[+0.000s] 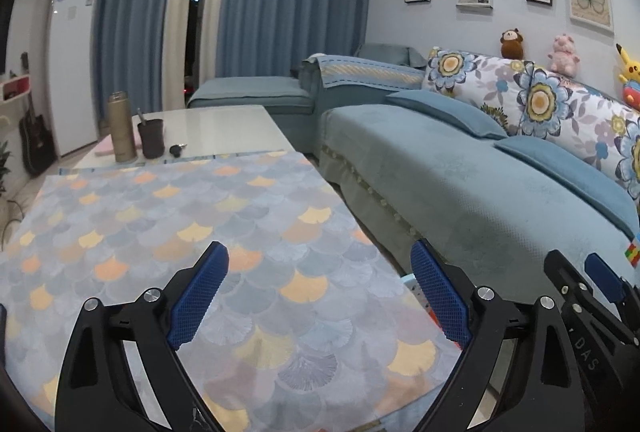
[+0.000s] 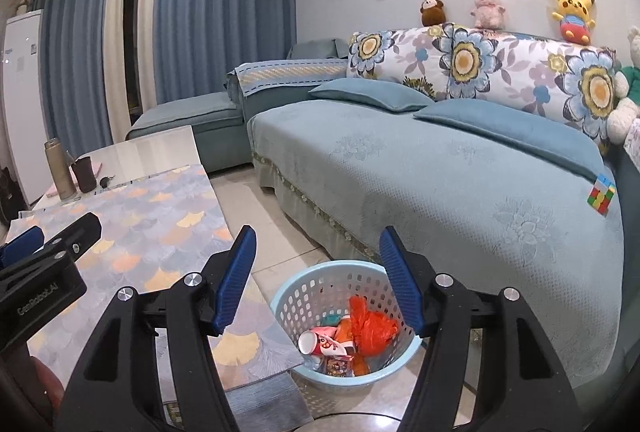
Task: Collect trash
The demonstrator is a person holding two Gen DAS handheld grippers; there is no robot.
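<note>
While I held both rigs above the bench [image 1: 240,232], the left tongs [image 1: 320,296] stood wide apart with nothing between the blue pads, hanging over the scale-patterned cloth [image 1: 168,216] near its right edge. My right tongs [image 2: 318,280] were likewise spread wide and gripped nothing; they hung over the floor between the bench and the sofa [image 2: 460,191], just above the pale blue basket [image 2: 288,296]. The basket sat on the tiles close beside the near right corner of the bench, and the trash [image 2: 360,336] lay inside it: an orange plastic bag, a crumpled red and white cup on its side, and some printed wrappers I could not read. In the right wrist view the left tongs showed at the left edge, over the cloth. At the far left end of the bench stood a tan flask [image 1: 121,127], a dark cup [image 1: 151,138] just right of it, and a small dark object I took for keys [image 1: 177,149] near the cup. A coloured cube [image 2: 600,195] rested on the sofa seat at the right.
</note>
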